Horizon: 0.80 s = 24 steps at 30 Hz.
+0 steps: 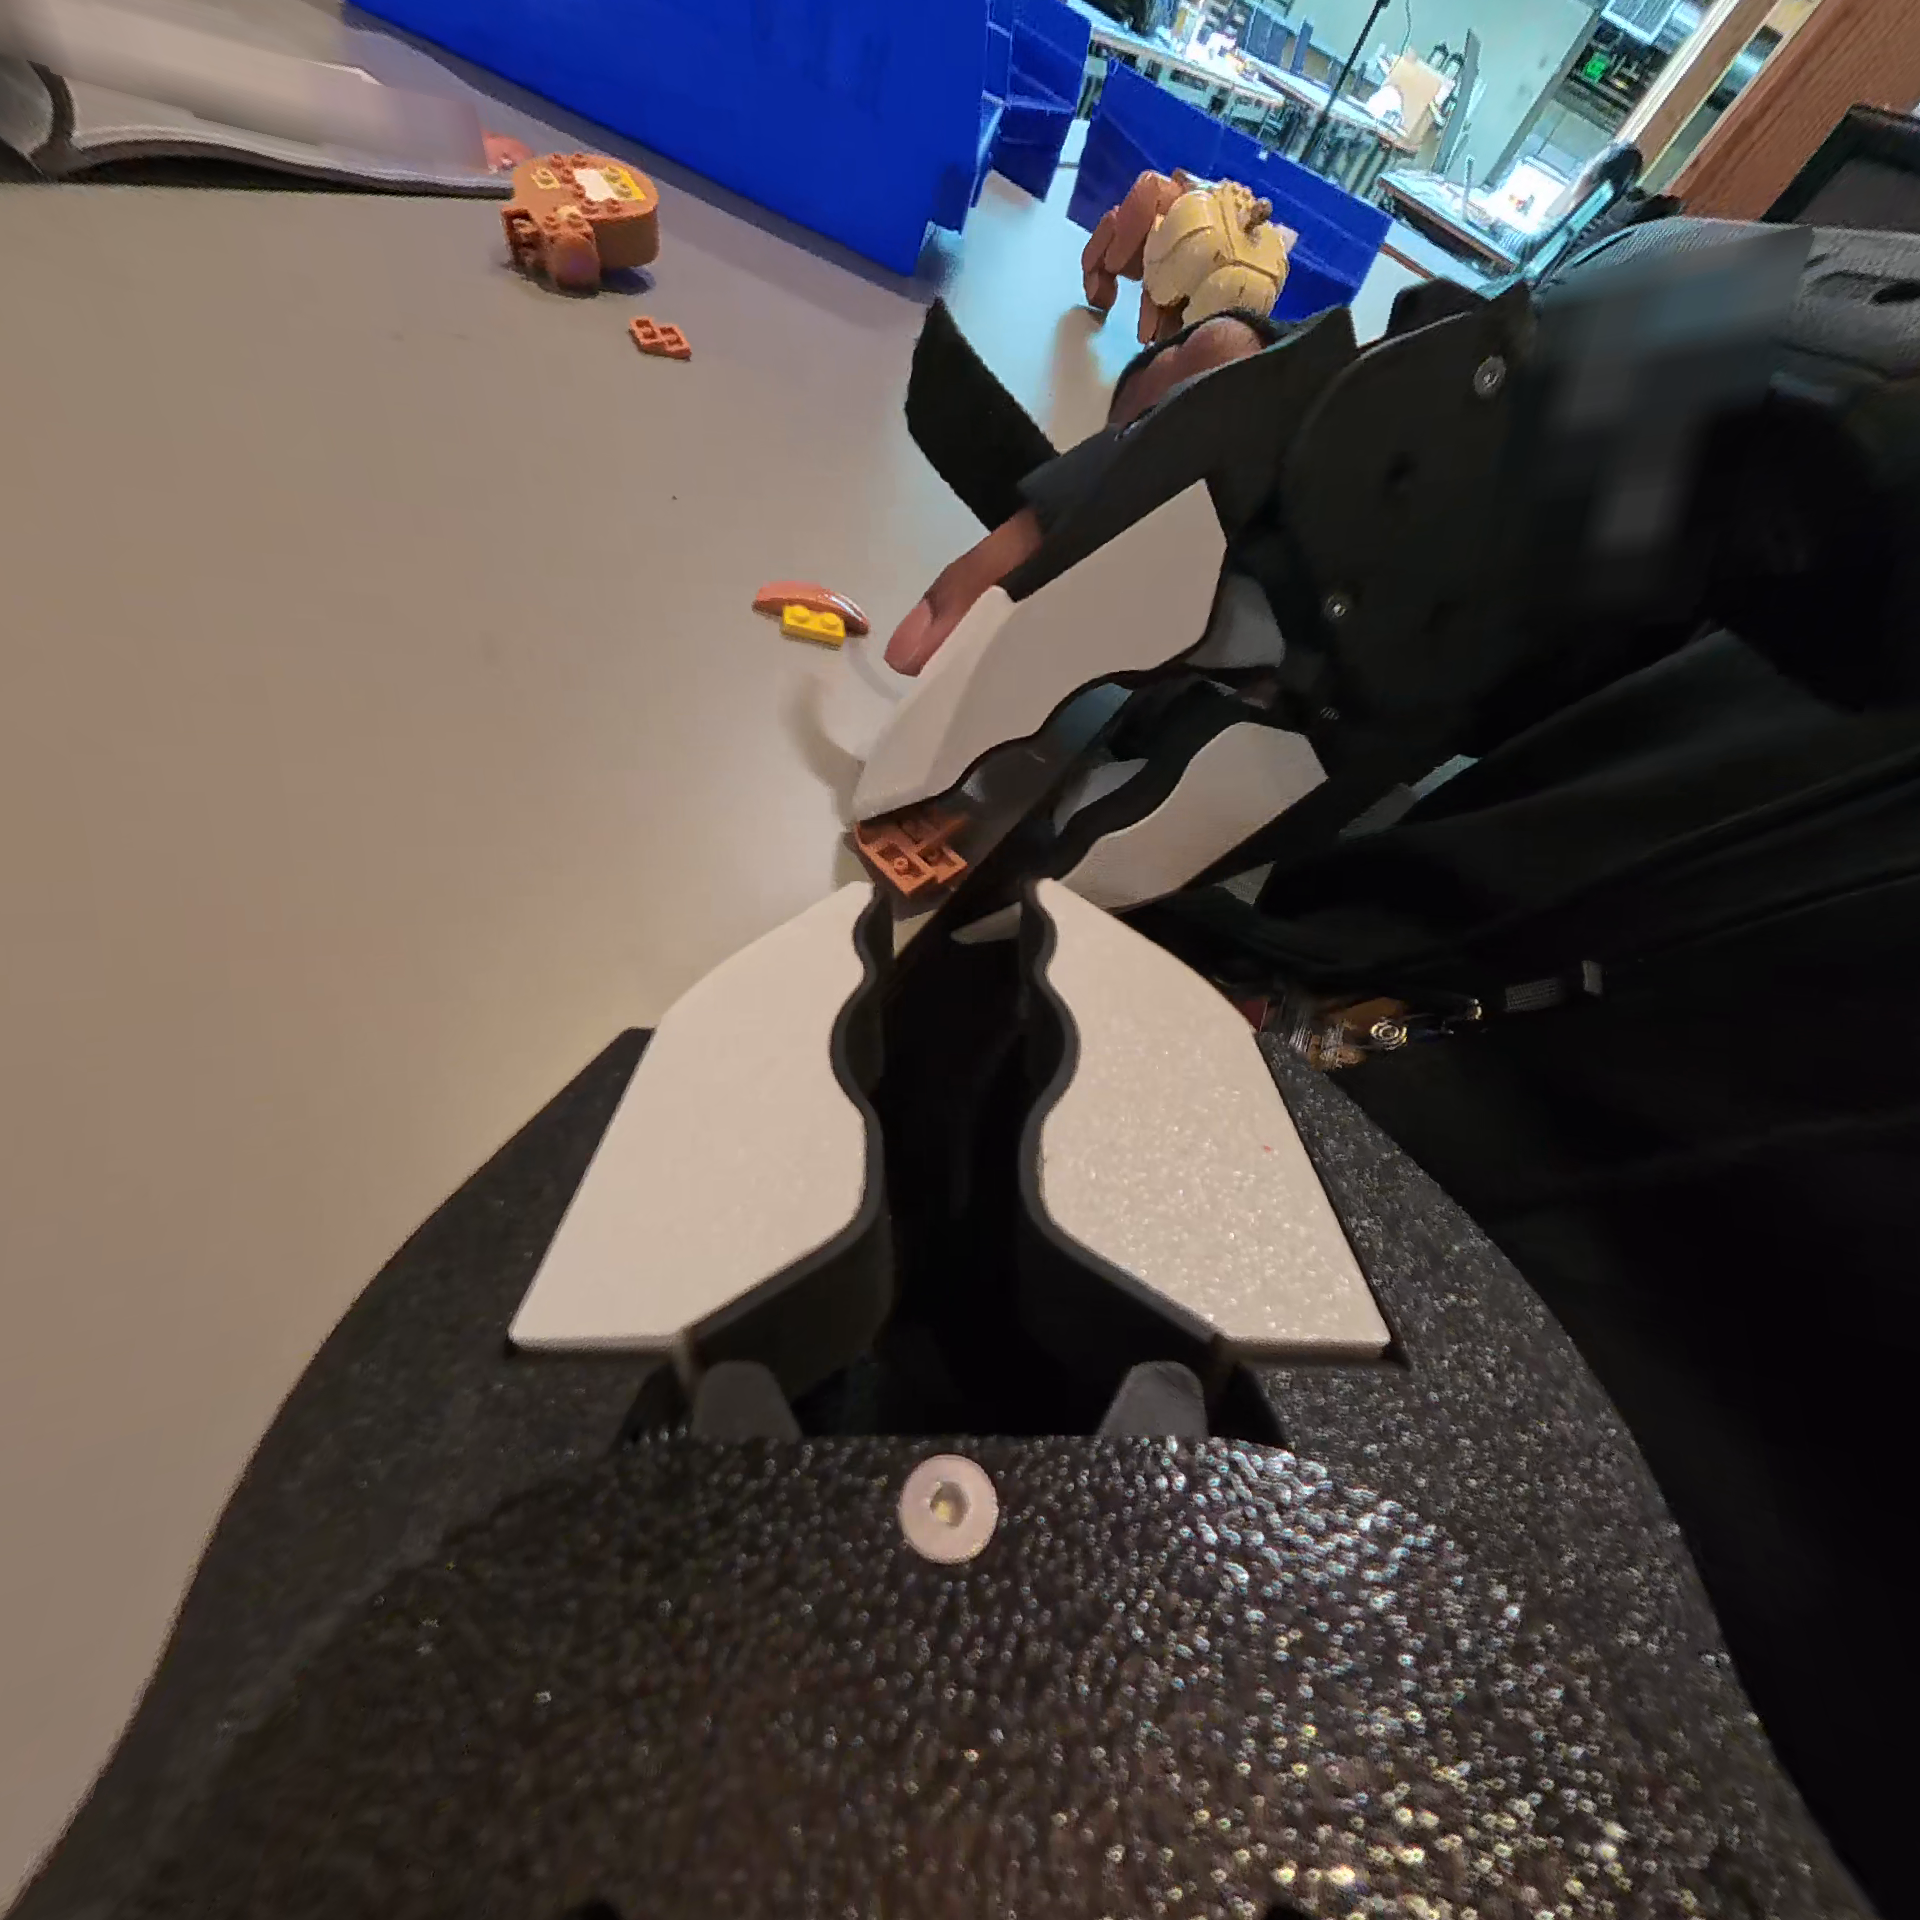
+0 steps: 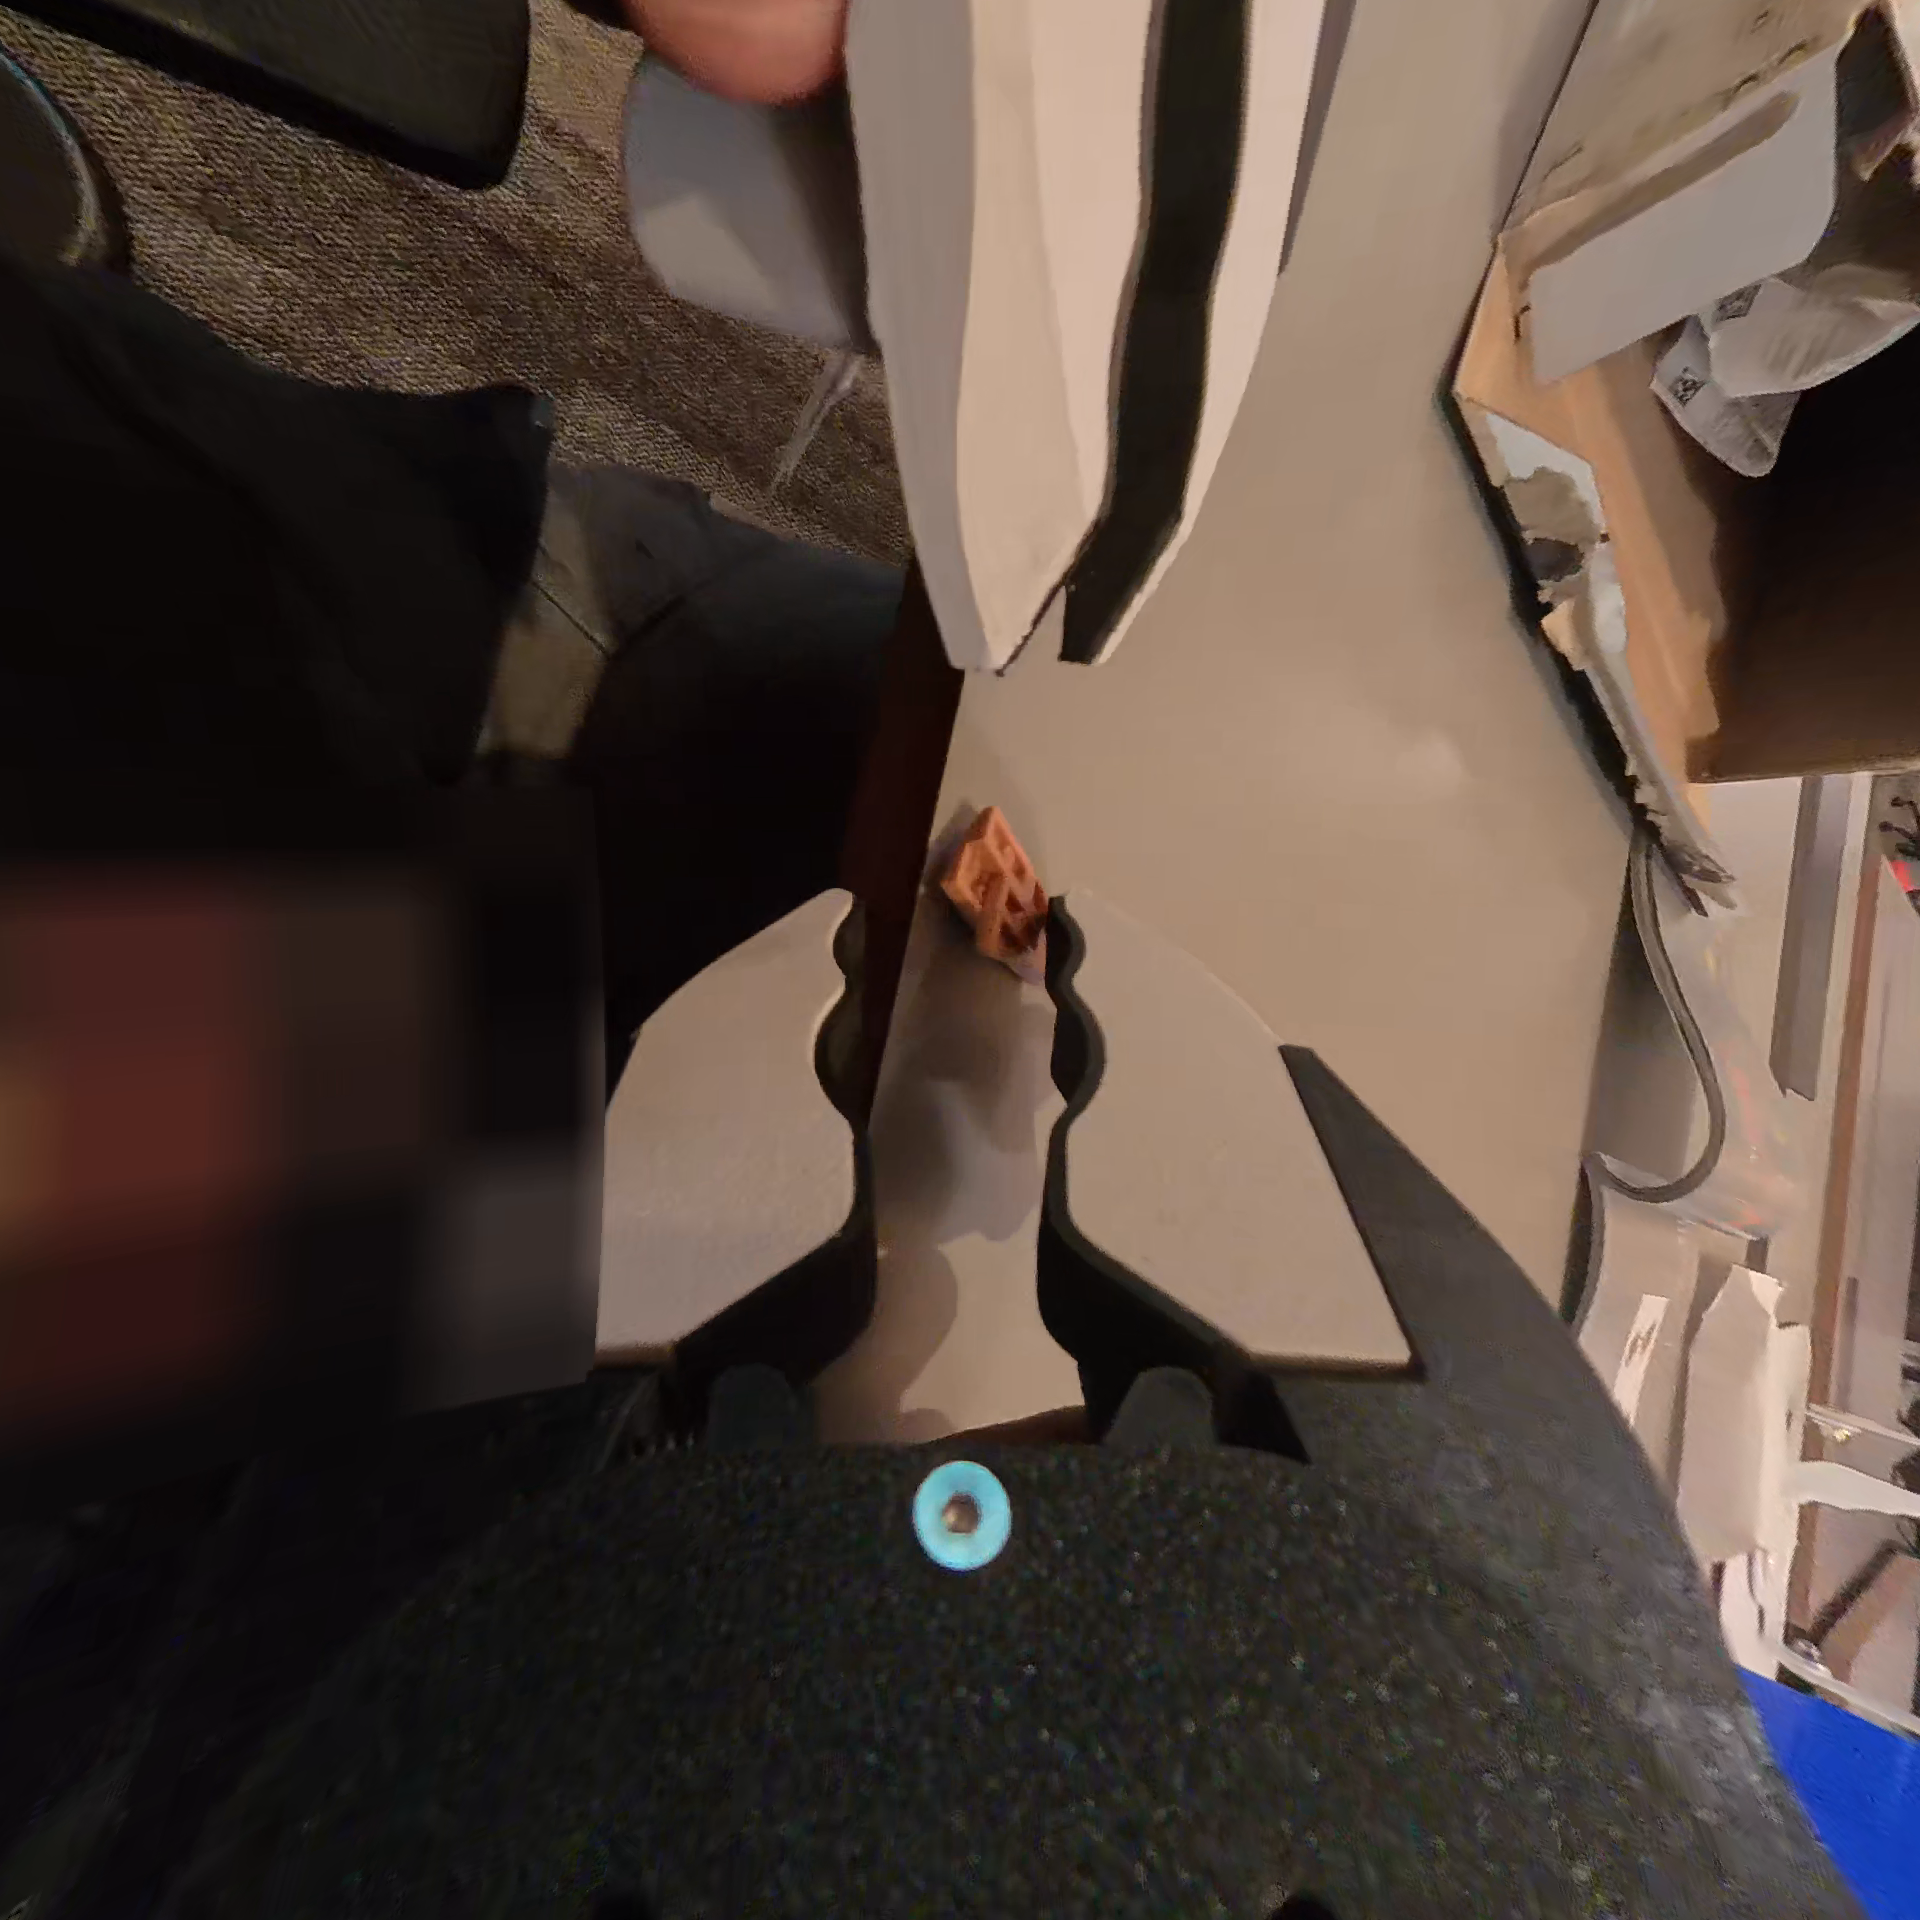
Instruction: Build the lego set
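The left gripper (image 1: 951, 914) stood slightly spread near the worktop (image 1: 364, 675) edge, while the right gripper (image 2: 951, 914), parted, barely touched a small reddish-brown plastic brick (image 2: 994, 881), which could slip off.

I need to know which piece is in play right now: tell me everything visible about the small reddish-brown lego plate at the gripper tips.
The small reddish-brown lego plate is a thin, flat, glossy plastic piece with round studs on one face and open square cells on the other. It sits tilted, near the grey table's edge. The right gripper has it at its fingertips, one white finger lying over it. The left gripper, open, points at it from just short. Whether it rests on the table cannot be told.
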Tool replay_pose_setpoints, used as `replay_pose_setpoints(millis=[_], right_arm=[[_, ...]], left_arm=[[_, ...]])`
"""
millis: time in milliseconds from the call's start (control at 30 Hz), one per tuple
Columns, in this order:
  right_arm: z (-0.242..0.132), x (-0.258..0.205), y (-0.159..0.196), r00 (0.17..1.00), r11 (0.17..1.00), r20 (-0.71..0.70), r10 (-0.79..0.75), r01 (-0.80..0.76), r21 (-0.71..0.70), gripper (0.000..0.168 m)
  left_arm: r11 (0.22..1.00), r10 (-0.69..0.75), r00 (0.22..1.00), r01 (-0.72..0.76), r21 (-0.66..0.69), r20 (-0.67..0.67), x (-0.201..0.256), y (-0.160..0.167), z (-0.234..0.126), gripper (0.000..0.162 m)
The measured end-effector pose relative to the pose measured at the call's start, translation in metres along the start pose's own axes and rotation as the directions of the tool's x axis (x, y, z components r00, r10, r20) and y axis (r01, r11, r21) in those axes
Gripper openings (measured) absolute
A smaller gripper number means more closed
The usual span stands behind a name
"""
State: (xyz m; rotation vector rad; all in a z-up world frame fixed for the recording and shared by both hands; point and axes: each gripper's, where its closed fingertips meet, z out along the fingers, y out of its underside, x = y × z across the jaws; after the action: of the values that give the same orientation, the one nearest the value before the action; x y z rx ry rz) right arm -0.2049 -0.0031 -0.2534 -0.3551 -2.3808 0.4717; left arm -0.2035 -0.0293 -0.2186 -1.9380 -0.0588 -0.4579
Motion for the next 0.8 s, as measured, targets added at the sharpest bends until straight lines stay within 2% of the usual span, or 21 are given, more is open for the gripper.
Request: replay_pose_setpoints(millis=[200,333,433,467,533,600,667,733,800], right_arm=[[-0.009,-0.002,-0.006,0.995,0.993,-0.029,0.095,-0.092,0.071,0.011],[-0.015,0.003,-0.005,0.980,0.974,-0.044,0.196,-0.189,0.126,0.007],[-0.022,0.009,-0.008,0.946,0.929,-0.002,0.323,-0.317,0.191,0.007],[-0.028,0.013,-0.013,0.920,0.891,0.030,0.390,-0.386,0.241,0.007],[-0.043,0.021,-0.029,0.840,0.756,0.155,0.520,-0.538,0.373,0.006],[-0.062,0.029,-0.045,0.734,0.555,0.315,0.601,-0.667,0.497,0.007],[-0.078,0.033,-0.054,0.648,0.368,0.451,0.614,-0.740,0.563,0.007],[-0.086,0.034,-0.054,0.622,0.284,0.494,0.607,-0.751,0.597,0.007],[-0.091,0.029,-0.056,0.646,0.278,0.491,0.584,-0.728,0.626,0.006]], left_arm=[[0.998,0.019,0.999,-0.016,0.069,-0.046,0.013,0.008,-0.001,0.022],[0.988,0.035,0.995,-0.020,0.153,-0.099,0.017,0.007,-0.001,0.023],[0.974,0.050,0.992,-0.023,0.226,-0.117,0.019,0.000,-0.002,0.025],[0.966,0.052,0.991,-0.018,0.256,-0.125,0.020,-0.004,-0.002,0.026],[0.938,0.038,0.989,0.014,0.345,-0.143,0.023,-0.017,-0.003,0.028],[0.890,0.010,0.982,0.077,0.449,-0.187,0.027,-0.033,-0.005,0.032],[0.832,0.001,0.969,0.135,0.538,-0.245,0.032,-0.048,-0.009,0.032],[0.785,0.017,0.960,0.161,0.598,-0.280,0.038,-0.059,-0.011,0.031],[0.780,0.045,0.954,0.151,0.608,-0.295,0.045,-0.062,-0.009,0.028]])
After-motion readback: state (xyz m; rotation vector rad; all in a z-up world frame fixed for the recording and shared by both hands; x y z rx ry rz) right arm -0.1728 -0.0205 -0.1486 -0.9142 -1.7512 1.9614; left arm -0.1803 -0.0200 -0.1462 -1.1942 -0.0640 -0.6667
